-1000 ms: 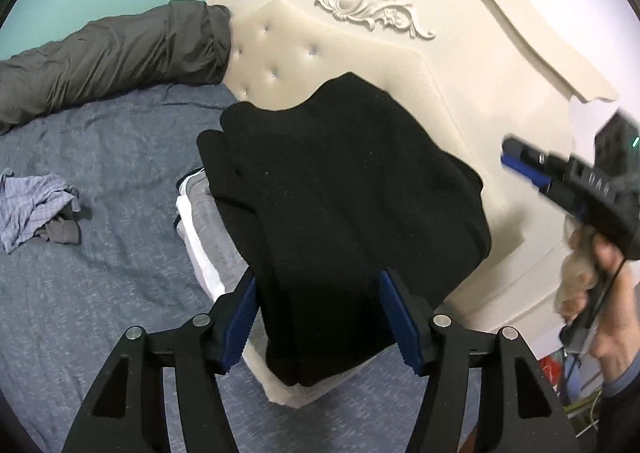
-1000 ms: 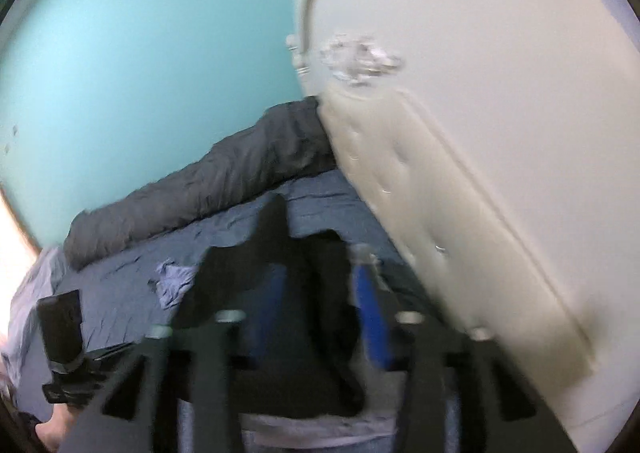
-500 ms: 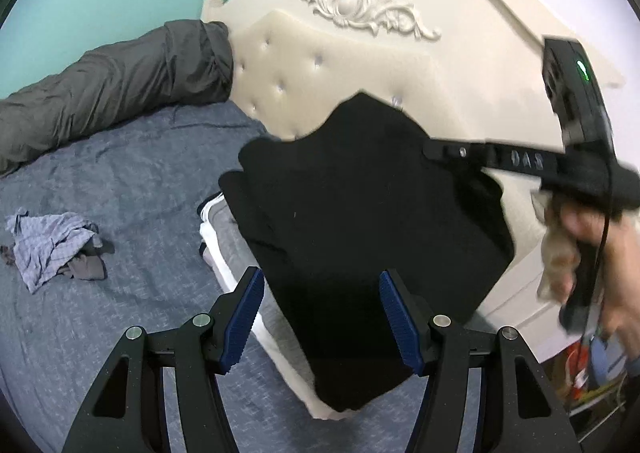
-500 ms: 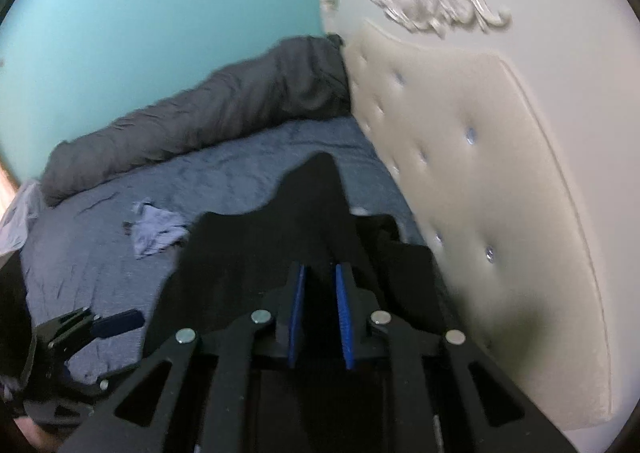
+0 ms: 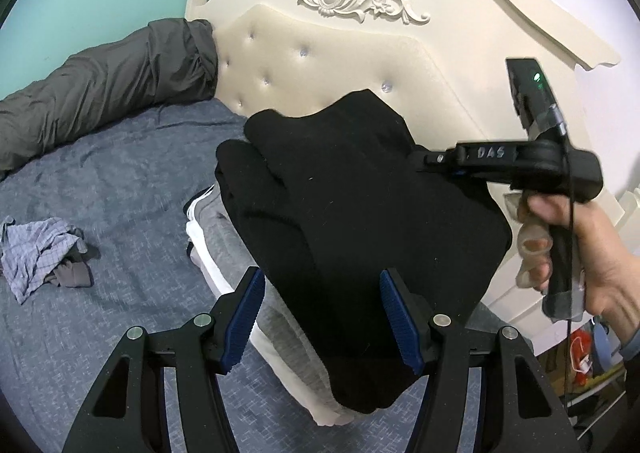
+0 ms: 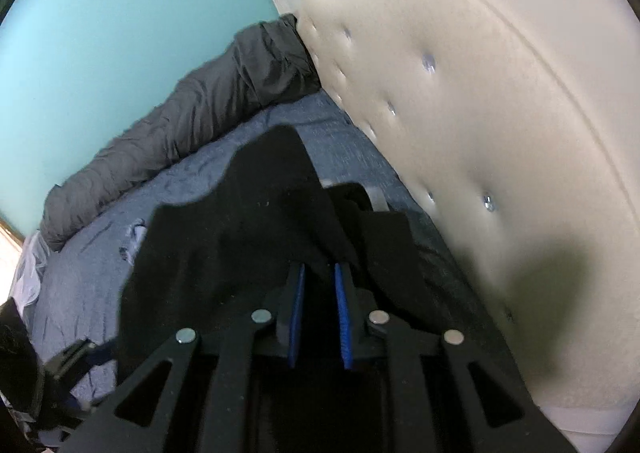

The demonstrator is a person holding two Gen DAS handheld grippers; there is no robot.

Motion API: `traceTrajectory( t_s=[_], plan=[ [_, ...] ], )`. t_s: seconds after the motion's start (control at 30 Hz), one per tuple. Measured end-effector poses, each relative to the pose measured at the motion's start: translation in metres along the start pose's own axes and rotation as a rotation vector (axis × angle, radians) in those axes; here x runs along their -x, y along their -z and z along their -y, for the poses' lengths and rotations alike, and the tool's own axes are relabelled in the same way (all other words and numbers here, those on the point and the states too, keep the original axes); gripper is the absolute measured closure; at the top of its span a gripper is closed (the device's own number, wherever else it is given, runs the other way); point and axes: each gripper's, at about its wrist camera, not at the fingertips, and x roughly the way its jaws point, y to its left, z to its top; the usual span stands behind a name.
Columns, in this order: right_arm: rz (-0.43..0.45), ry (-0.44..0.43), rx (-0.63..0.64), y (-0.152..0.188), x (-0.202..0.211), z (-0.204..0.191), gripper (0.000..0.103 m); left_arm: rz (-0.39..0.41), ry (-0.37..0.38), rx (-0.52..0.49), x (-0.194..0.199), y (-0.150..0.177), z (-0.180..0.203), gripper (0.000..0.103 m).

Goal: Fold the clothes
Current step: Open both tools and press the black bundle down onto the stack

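- Your right gripper (image 6: 320, 313) has its jaws drawn narrow on a fold of the black garment (image 5: 360, 213); the blue pads (image 6: 297, 309) press the cloth.
- Your left gripper (image 5: 322, 317) hangs with its jaws wide, the garment's near edge between them, untouched.
- The black garment tops a stack of folded clothes (image 5: 224, 261) at the head edge of the bed (image 5: 100, 181), beside the cream headboard (image 5: 320, 65).
- A crumpled checked cloth (image 5: 36, 253) lies well apart on the sheet; a grey duvet roll (image 5: 104, 85) lines the far edge.
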Motion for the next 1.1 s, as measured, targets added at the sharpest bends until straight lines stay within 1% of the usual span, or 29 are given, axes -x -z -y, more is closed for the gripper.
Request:
traceTrajectory(
  t_s=[0.07,0.1,0.17,0.23,0.33,0.37,0.43,0.6,0.7,0.77,0.8,0.83,0.9,0.97,1.0,1.03,1.1],
  plan=[
    [0.060,-0.019,0.011,-0.009,0.015,-0.008,0.089,0.003,-0.007,-0.017,0.000,0.001,0.002,0.039],
    [0.084,-0.007,0.025,-0.013,0.021,-0.013,0.089,0.002,-0.007,-0.022,0.000,0.001,0.003,0.039],
    [0.085,-0.003,0.083,-0.026,0.024,-0.028,0.089,0.004,-0.006,-0.020,0.000,0.003,0.004,0.039],
    [0.059,0.017,0.143,-0.037,0.014,-0.044,0.089,0.004,-0.006,-0.015,0.000,0.005,0.003,0.039],
    [-0.010,0.085,0.162,-0.045,-0.010,-0.054,0.089,0.007,-0.009,-0.006,0.001,0.008,0.004,0.040],
    [-0.033,0.108,0.146,-0.047,-0.020,-0.053,0.089,0.010,-0.008,-0.003,0.002,0.010,0.003,0.040],
    [-0.052,0.135,0.125,-0.049,-0.030,-0.049,0.089,0.016,-0.007,0.004,0.003,0.012,0.002,0.040],
    [-0.093,0.166,0.073,-0.040,-0.048,-0.028,0.090,0.014,0.012,-0.003,0.002,0.013,0.003,0.040],
    [-0.069,0.137,0.039,-0.041,-0.034,-0.020,0.089,0.019,0.010,-0.018,0.004,0.012,0.008,0.040],
    [0.011,0.105,0.051,-0.037,-0.009,-0.021,0.089,0.020,0.004,-0.016,0.006,0.012,0.008,0.040],
    [0.035,0.108,0.048,-0.034,0.001,-0.021,0.089,0.023,0.001,-0.010,0.007,0.013,0.006,0.040],
    [0.066,0.092,0.046,-0.030,0.013,-0.021,0.089,0.026,-0.001,-0.002,0.008,0.015,0.005,0.040],
    [0.111,0.019,0.074,-0.012,0.037,-0.025,0.089,0.039,-0.011,0.008,0.013,0.016,0.004,0.040],
    [0.121,0.039,0.115,0.006,0.048,-0.032,0.089,0.057,-0.025,0.001,0.021,0.019,0.006,0.040],
    [0.130,0.027,0.122,0.015,0.053,-0.034,0.089,0.062,-0.025,-0.003,0.024,0.019,0.007,0.040],
    [0.129,0.018,0.124,0.026,0.057,-0.034,0.089,0.062,-0.025,-0.011,0.027,0.020,0.010,0.040],
    [0.118,0.036,0.136,0.047,0.057,-0.032,0.089,0.055,-0.031,-0.018,0.029,0.020,0.012,0.040]
  ],
)
